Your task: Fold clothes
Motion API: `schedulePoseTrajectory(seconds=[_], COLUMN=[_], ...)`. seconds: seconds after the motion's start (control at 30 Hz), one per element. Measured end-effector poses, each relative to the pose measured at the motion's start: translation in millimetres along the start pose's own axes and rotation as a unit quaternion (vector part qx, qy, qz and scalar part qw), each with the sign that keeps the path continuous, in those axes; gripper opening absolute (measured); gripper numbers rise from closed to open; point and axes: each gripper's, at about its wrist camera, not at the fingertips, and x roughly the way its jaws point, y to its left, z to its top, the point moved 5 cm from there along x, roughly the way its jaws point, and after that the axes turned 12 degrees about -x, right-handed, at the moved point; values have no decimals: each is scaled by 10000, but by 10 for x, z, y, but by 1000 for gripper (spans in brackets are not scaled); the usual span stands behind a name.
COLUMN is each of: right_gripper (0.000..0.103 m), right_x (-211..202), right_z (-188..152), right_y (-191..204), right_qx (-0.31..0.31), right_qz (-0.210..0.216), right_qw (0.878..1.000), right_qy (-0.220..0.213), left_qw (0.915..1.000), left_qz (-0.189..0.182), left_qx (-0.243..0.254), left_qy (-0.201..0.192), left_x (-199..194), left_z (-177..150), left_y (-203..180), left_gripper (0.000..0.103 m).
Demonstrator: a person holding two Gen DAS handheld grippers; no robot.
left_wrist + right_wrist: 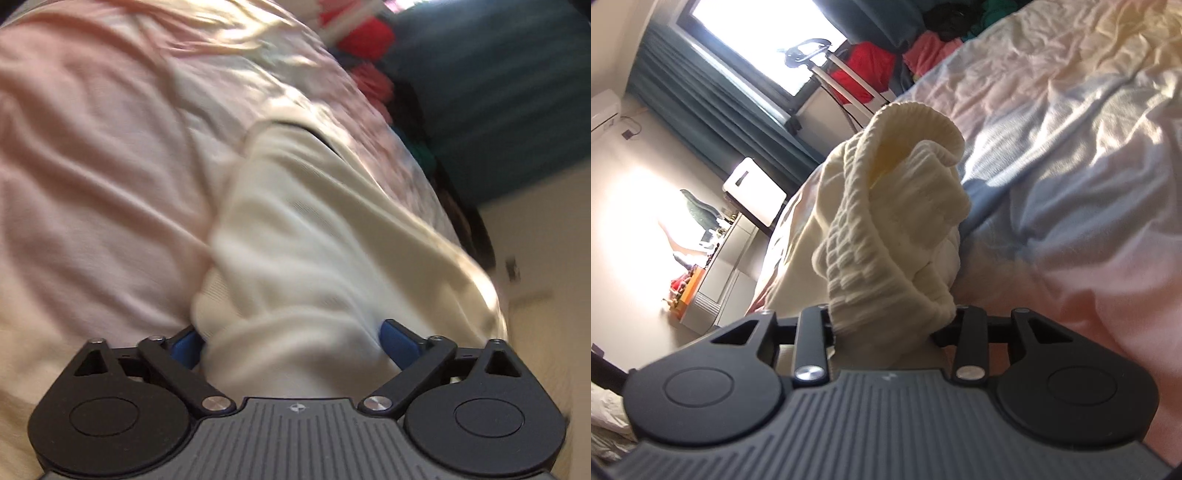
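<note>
Two handheld grippers are sharing one cream knit garment (317, 236) above a bed with a pink and pale blue quilt (92, 177).

In the left wrist view, the left gripper (291, 347) is sitting at 6 o'clock. Its blue-padded fingers (399, 341) are standing wide apart, with a thick bunch of the cream fabric filling the gap between them. The picture is blurred, and I cannot tell whether the fingers are pinching the cloth or only cradling it. From the gripper the garment is running up toward 12 o'clock, then draping toward 4 o'clock.

In the right wrist view, the right gripper (892, 325) is also sitting at 6 o'clock. Its fingers are pressing in on a ribbed edge of the cream knit garment (897, 221), which looks like a cuff or hem, so it is grasping the cloth. The ribbed band is rising from the gripper toward 12 o'clock and curling over at its top. The quilt (1071, 147) is filling the side from 1 to 5 o'clock. A window (757, 40) with dark teal curtains (701, 103) is lying at 10 to 11 o'clock, and a pile of red and dark clothes (871, 66) is lying at 12 o'clock.

The garment's long axis appears to be running away from both grippers. The right gripper seems to have the surer hold.
</note>
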Motion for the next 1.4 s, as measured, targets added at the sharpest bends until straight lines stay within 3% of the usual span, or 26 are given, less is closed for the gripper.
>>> schedulePoseTrajectory(seconds=[0.1, 0.23, 0.3, 0.47, 0.63, 0.77, 0.87, 1.1, 1.23, 1.4], right_gripper=[41, 41, 41, 40, 40, 40, 40, 40, 40, 40], right_x=[-68, -158, -204, -425, -814, -1064, -1169, -1207, -1054, -727], right_z=[30, 71, 91, 230, 660, 1286, 1899, 3099, 3316, 3026], right_y=[87, 203, 261, 356, 239, -78, -486, -1778, -2469, -3180], right_qx=[-73, -170, -219, -149, 276, 646, 871, 1083, 1132, 1331], right_qz=[22, 51, 65, 140, 51, -350, -538, -856, -1077, -1347], right_qw=[9999, 9995, 9992, 9982, 9959, 9915, 9867, 9754, 9701, 9645], right_qy=[-105, -246, -316, -570, -855, -1070, -1260, -1716, -1859, -1838], left_qw=[9984, 9970, 9960, 9929, 9890, 9829, 9809, 9737, 9688, 9641], left_qz=[225, 23, -181, -482, -431, -254, -266, -958, -1097, -1171], left_qx=[484, 621, 644, 710, 1102, 1677, 1832, 1970, 2158, 2368], left_qy=[-202, -459, -595, -822, -890, -715, -589, -624, -525, -285], left_x=[-42, -185, -300, -588, -570, -179, 334, 1890, 2778, 3619], left_z=[-45, -62, -67, -86, -142, -155, -132, 76, 136, 34], left_y=[-75, -174, -261, -646, -1432, -2318, -3024, -4403, -4779, -4554], left_gripper=[73, 49, 43, 38, 37, 36, 36, 36, 36, 36])
